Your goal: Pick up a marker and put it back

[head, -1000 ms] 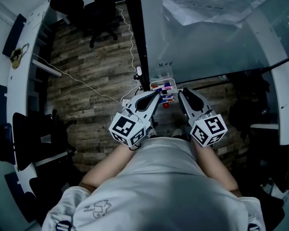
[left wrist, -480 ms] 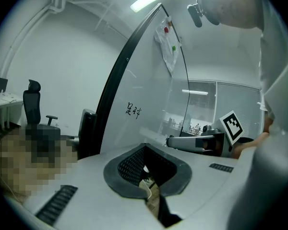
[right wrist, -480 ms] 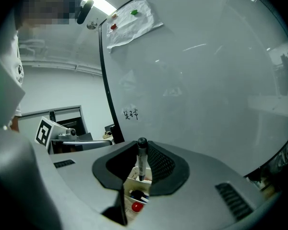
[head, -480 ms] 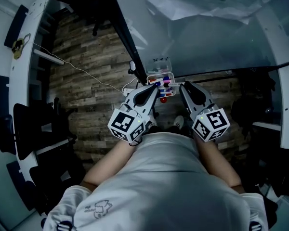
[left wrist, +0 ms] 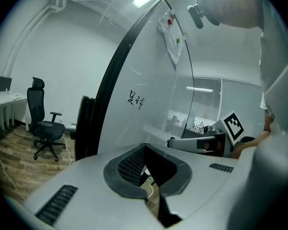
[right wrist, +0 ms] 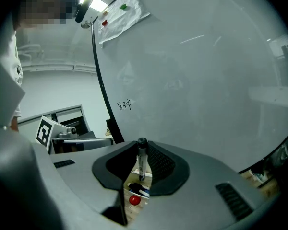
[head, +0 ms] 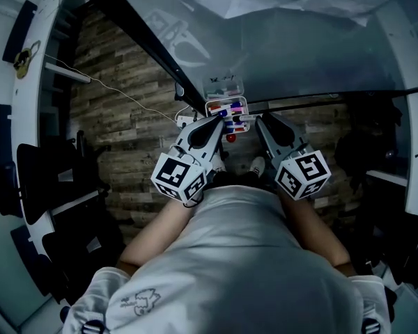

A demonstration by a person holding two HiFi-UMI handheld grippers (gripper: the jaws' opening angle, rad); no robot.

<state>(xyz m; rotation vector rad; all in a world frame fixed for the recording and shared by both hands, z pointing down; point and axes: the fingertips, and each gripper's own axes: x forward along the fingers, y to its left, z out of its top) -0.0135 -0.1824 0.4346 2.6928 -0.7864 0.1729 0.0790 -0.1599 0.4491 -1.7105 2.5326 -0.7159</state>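
Observation:
A small clear tray [head: 226, 108] of coloured markers hangs at the lower edge of the whiteboard [head: 299, 54]. My right gripper [head: 256, 121] sits just right of the tray, shut on a black-capped marker [right wrist: 142, 158] that stands upright between its pads. Beneath it in the right gripper view I see the tray's markers [right wrist: 139, 190] and a red ball [right wrist: 134, 200]. My left gripper [head: 218, 122] points at the tray's left side. In the left gripper view its jaws [left wrist: 145, 170] are shut with nothing between them.
The whiteboard [right wrist: 206, 80] bears small handwriting [right wrist: 124, 105] and a taped plastic sheet [right wrist: 121, 13]. A black office chair [left wrist: 43, 123] stands on the wood floor at the left. A white cable [head: 118, 92] runs across the floor. The person's torso fills the lower head view.
The head view has swung, so the whiteboard edge and tray sit higher and more tilted. Both grippers stay at the tray, the right one still shut on the marker.

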